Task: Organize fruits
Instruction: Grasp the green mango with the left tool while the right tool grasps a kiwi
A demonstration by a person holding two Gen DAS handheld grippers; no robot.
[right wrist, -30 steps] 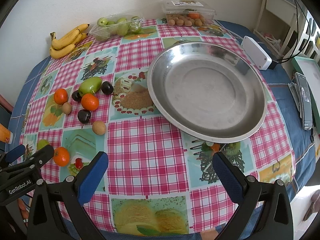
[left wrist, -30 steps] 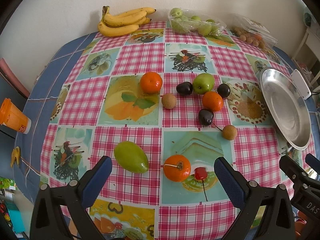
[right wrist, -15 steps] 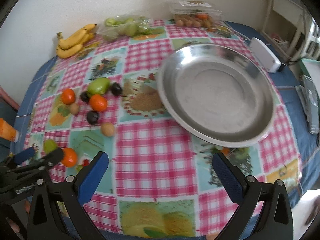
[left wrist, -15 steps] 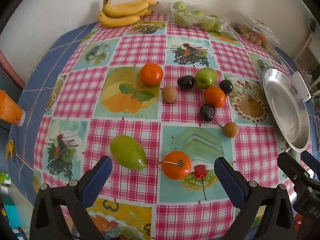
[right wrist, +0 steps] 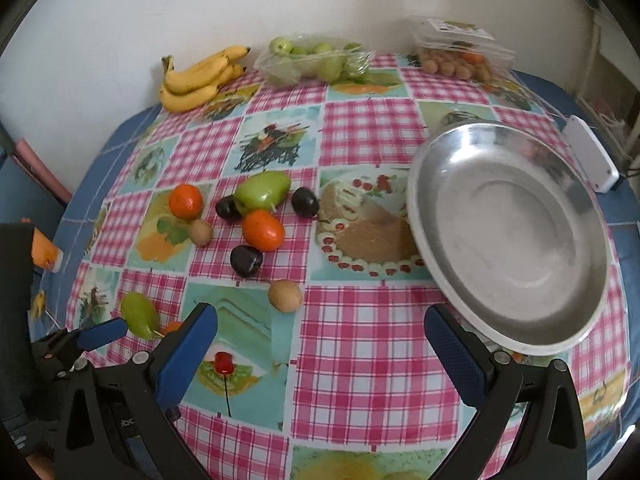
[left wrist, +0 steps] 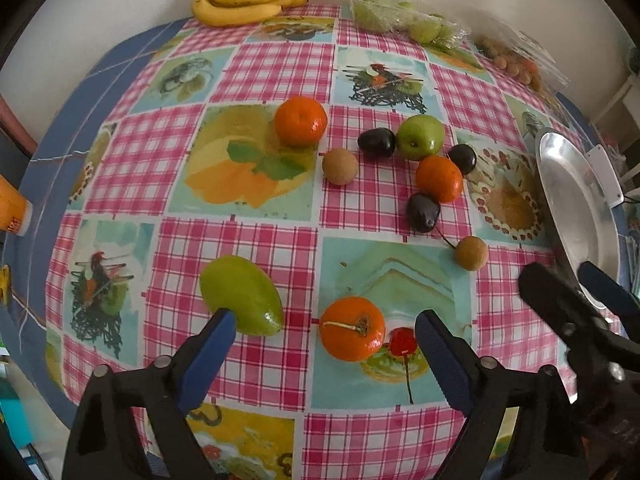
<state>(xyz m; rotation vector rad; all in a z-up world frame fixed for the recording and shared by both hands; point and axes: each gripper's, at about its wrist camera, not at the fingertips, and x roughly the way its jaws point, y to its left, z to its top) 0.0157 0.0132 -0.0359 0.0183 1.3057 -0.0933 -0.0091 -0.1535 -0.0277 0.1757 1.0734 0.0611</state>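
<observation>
Both tongs hovered above the counter (right wrist: 360, 312), which was covered by a checked cloth with fruit pictures. The left tongs (left wrist: 320, 354) stood wide open and empty, their blue pads on either side of the near tangerine (left wrist: 352, 334) without touching it. The right tongs (right wrist: 320, 350) were likewise spread open and held nothing.

Landmark: the steel plate (right wrist: 508, 236), which lay bare on the right part of the counter. Just left of the plate lay the loose fruit cluster: a green apple (right wrist: 262, 189), three dark plums, of which one (right wrist: 246, 261) lay nearest the tongs, a middle tangerine (right wrist: 263, 230), and two brown round fruits, one of them (right wrist: 285, 295) closest to the plate's near rim. Farther left of the plate lay a second tangerine (right wrist: 185, 201). Well left of the plate and nearest the viewer lay a green mango (left wrist: 242, 296), the near tangerine and a red cherry (left wrist: 403, 342) touching it. Behind the plate, against the wall, were bananas (right wrist: 200, 78), a bag of green fruit (right wrist: 312, 62) and a clear box (right wrist: 460, 54).
</observation>
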